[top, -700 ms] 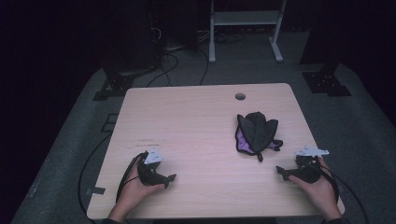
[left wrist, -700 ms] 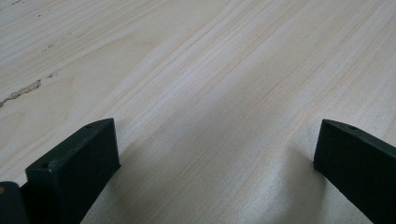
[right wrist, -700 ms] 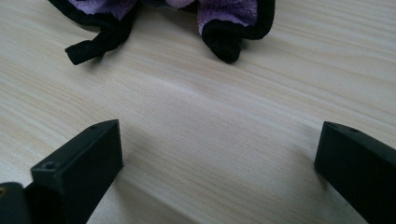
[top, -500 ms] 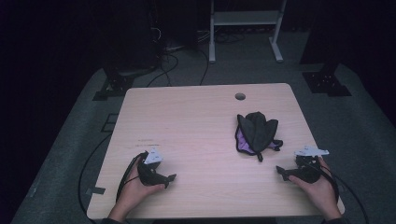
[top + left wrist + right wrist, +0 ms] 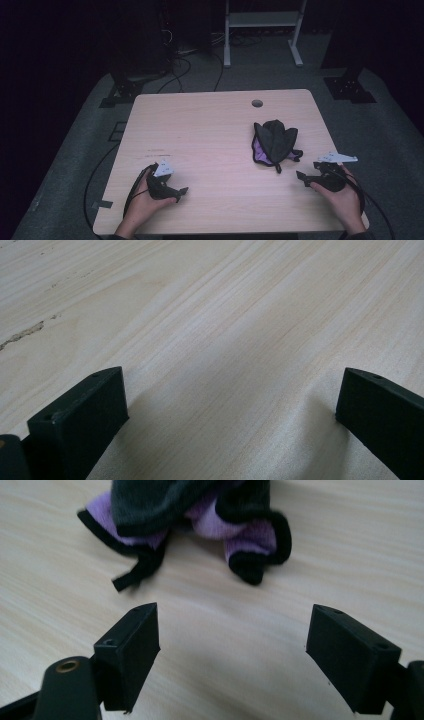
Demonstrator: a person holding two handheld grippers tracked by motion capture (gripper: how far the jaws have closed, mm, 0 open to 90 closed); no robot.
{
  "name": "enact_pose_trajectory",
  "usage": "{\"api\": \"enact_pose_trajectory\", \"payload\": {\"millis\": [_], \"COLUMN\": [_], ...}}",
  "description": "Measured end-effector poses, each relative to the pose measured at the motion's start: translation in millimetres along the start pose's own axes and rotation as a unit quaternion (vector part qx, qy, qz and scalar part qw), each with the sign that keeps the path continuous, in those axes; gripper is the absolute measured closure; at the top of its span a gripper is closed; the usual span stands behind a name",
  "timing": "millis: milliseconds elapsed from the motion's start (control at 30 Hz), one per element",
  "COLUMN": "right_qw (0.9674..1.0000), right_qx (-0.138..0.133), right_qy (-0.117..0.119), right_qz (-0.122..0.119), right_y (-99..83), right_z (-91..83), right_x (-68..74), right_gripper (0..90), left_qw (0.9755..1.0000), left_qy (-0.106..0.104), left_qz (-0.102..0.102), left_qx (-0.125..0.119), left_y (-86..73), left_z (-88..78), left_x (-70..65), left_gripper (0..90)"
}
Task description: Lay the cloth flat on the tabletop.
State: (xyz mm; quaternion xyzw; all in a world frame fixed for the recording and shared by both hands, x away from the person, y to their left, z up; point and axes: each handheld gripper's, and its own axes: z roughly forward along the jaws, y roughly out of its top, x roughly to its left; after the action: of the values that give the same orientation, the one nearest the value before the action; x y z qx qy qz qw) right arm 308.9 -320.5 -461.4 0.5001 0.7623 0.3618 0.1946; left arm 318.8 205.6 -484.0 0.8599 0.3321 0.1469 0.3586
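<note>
Right gripper (image 5: 306, 178) is resting near the tabletop's (image 5: 210, 130) right front corner, jaws standing wide apart, grasping nothing. Crumpled black-and-purple cloth (image 5: 273, 142) is lying just ahead of it and toward the table's middle, in the right half, long axis running roughly front to back. Left gripper (image 5: 181, 192) is sitting released near the left front edge, well apart from the cloth; right hand (image 5: 340, 192) is nearer

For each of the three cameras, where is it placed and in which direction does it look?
High view: above the person's side, looking forward and down on the table; both hands, left gripper and right gripper show.
Left gripper view: on the left gripper, facing bare tabletop; open jaws show.
Right gripper view: on the right gripper, facing the black and purple cloth; open jaws show.
Shared: the cloth appears in the high and right gripper views.
</note>
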Motion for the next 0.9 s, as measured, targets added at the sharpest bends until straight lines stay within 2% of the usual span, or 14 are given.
{"api": "enact_pose_trajectory", "payload": {"millis": [433,500,800,900], "right_qw": [0.9993,0.9990,0.9988,0.9979], "right_qx": [-0.036,-0.042,-0.045,-0.052], "right_qy": [0.009,0.012,0.018,0.035], "right_qz": [0.005,0.011,0.007,0.015], "right_y": [29.6,37.4,55.1,60.7], "right_z": [1.8,4.9,20.3,29.3], "right_x": [-0.1,-0.5,2.9,3.3], "right_gripper": [17.1,15.7,13.9,13.5], "left_qw": [1.0000,1.0000,1.0000,1.0000], "left_qy": [0.000,0.000,0.000,0.000], "left_qz": [0.000,-0.001,0.000,0.000], "left_qx": [0.000,0.000,0.001,0.001], "left_y": [0.0,0.0,0.0,0.0], "left_z": [0.0,0.0,-0.2,-0.2], "left_x": [0.0,-0.2,0.0,0.0], "left_gripper": [0.0,0.0,0.0,0.0]}}
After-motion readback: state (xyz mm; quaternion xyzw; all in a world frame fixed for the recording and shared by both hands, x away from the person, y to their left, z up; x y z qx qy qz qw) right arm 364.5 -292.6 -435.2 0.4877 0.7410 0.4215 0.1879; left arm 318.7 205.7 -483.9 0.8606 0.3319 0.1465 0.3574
